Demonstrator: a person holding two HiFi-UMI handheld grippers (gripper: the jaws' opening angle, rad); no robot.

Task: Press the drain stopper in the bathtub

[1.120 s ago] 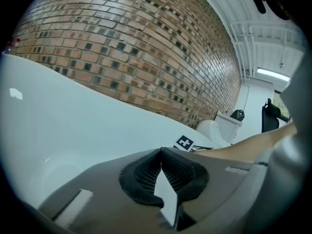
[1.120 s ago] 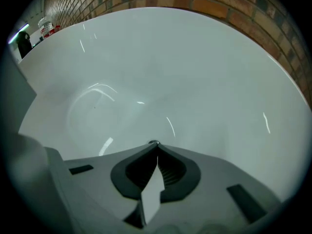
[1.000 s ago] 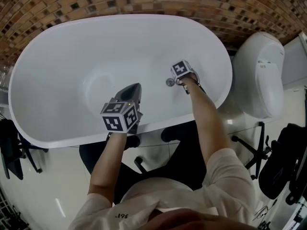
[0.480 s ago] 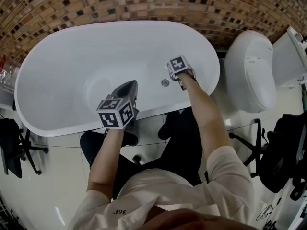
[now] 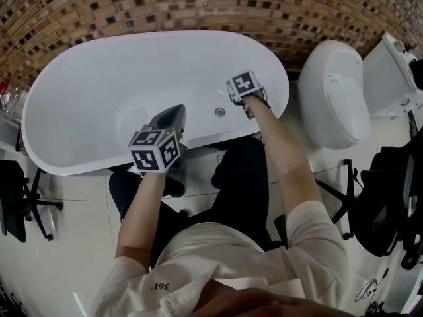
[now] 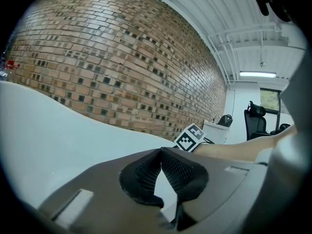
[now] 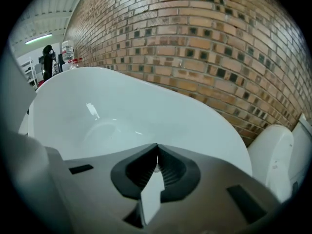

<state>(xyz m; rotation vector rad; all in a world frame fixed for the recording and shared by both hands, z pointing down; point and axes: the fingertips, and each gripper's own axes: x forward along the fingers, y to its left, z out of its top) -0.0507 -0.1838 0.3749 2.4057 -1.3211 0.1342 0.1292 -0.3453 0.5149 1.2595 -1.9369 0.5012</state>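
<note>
In the head view a white oval bathtub (image 5: pixel 86 98) lies below me, and the round metal drain stopper (image 5: pixel 220 111) sits on its floor near the right end. My right gripper (image 5: pixel 239 90) hovers just up and right of the stopper, apart from it, with its jaws hidden under its marker cube. Its own view shows the right gripper (image 7: pixel 156 156) shut on nothing over the tub basin. My left gripper (image 5: pixel 177 111) hangs over the tub's near rim, left of the stopper. The left gripper (image 6: pixel 160 151) is shut and empty.
A white toilet (image 5: pixel 334 101) stands right of the tub, and its tank (image 5: pixel 386 74) is further right. A brick wall (image 5: pixel 198 5) runs behind the tub. Black office chairs (image 5: pixel 13 203) stand on the pale floor at both sides. The right gripper's marker cube (image 6: pixel 190 137) shows in the left gripper view.
The head camera has pulled back and shifted, so the tub sits higher in view. My right gripper has drifted slightly farther up and away from the stopper. Both grippers stay shut.
</note>
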